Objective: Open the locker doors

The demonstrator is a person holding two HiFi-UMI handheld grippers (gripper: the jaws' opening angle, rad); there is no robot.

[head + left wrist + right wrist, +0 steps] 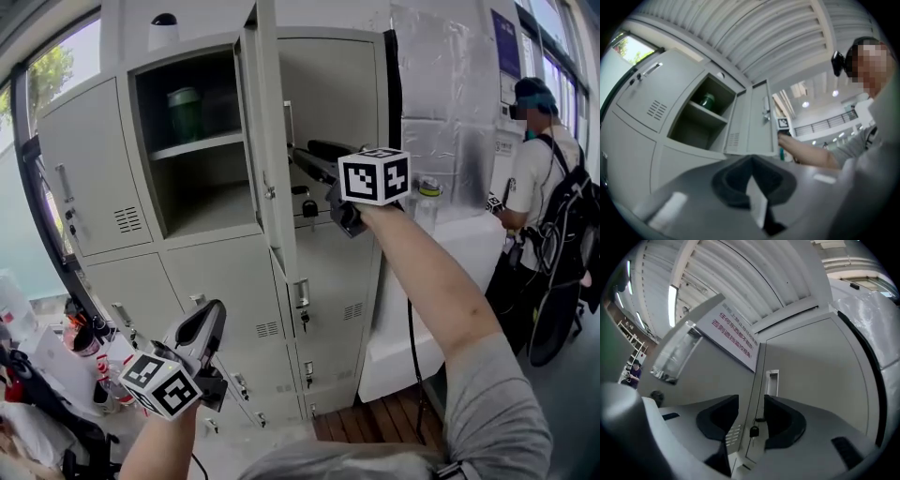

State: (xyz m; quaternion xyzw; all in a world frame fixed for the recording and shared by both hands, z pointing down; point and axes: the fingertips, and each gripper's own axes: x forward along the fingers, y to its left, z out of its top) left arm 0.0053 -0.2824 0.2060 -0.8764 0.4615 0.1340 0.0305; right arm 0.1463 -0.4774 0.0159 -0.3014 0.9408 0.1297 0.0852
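One locker door (267,141) open, left tool (218,309) clenched, right tool (302,154) released beside it, red-lettered sign (733,336) unreadable

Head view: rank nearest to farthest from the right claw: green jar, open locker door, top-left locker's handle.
1. Open locker door, right at the right claw.
2. Green jar, on the shelf inside.
3. Top-left locker's handle, far left.
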